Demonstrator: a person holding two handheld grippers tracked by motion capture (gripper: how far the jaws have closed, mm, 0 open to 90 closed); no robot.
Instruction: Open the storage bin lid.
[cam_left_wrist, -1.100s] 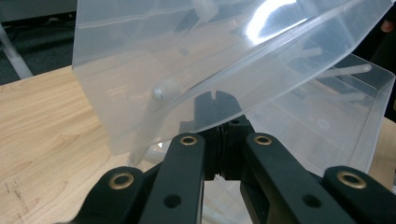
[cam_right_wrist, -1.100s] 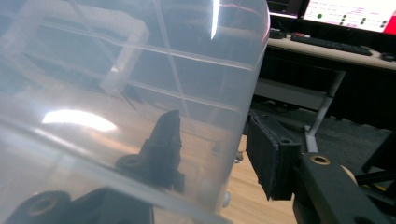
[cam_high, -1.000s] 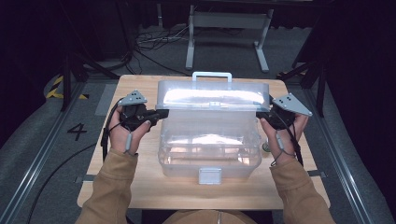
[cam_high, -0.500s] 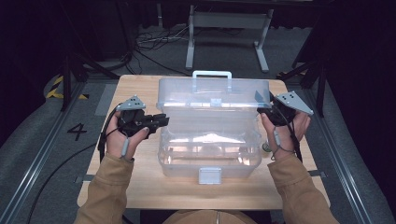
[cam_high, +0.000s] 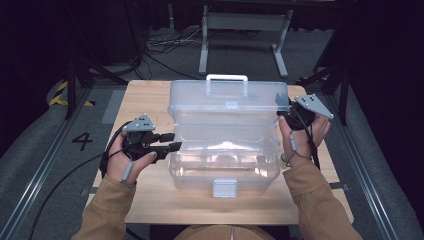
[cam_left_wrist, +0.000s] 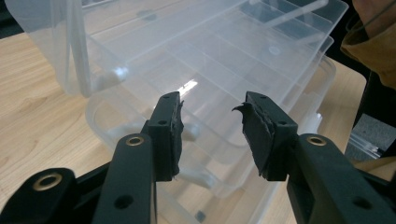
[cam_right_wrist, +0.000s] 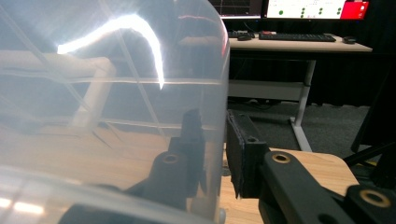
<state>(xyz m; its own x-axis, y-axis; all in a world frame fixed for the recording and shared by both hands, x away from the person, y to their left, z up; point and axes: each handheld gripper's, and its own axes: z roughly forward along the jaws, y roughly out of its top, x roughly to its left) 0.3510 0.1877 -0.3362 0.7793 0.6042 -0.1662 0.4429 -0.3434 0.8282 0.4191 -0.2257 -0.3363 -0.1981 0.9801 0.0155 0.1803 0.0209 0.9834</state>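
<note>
Currently, a clear plastic organiser box (cam_high: 225, 150) was seen at the middle of the wooden worktop (cam_high: 145, 95), its lid (cam_high: 227, 102) raised and tilted back, the white carry handle (cam_high: 226, 78) at the far edge of the lid. A white latch (cam_high: 224, 188) was hung at the near wall of the box.

The left claw (cam_high: 170, 141) was held level just off the box's left end, pointed at it. In the left gripper view its jaws were seen parted about halfway, having just been opening, with nothing between the pads (cam_left_wrist: 175, 126); the box wall (cam_left_wrist: 140, 126) lay just beyond the tips, not touched. The divided tray of the box (cam_left_wrist: 224, 51) was seen further behind.

The right claw (cam_high: 283, 111) was set at the right end of the raised lid. In the right gripper view the lid's end wall (cam_right_wrist: 116, 116) was seen standing between the jaws, one jaw behind the clear plastic and the other outside it (cam_right_wrist: 240, 144). The jaws had just been closing narrow around that wall; whether the pads actually pressed on it could not be told.

A metal stand (cam_high: 245, 25) was seen on the floor beyond the box.
</note>
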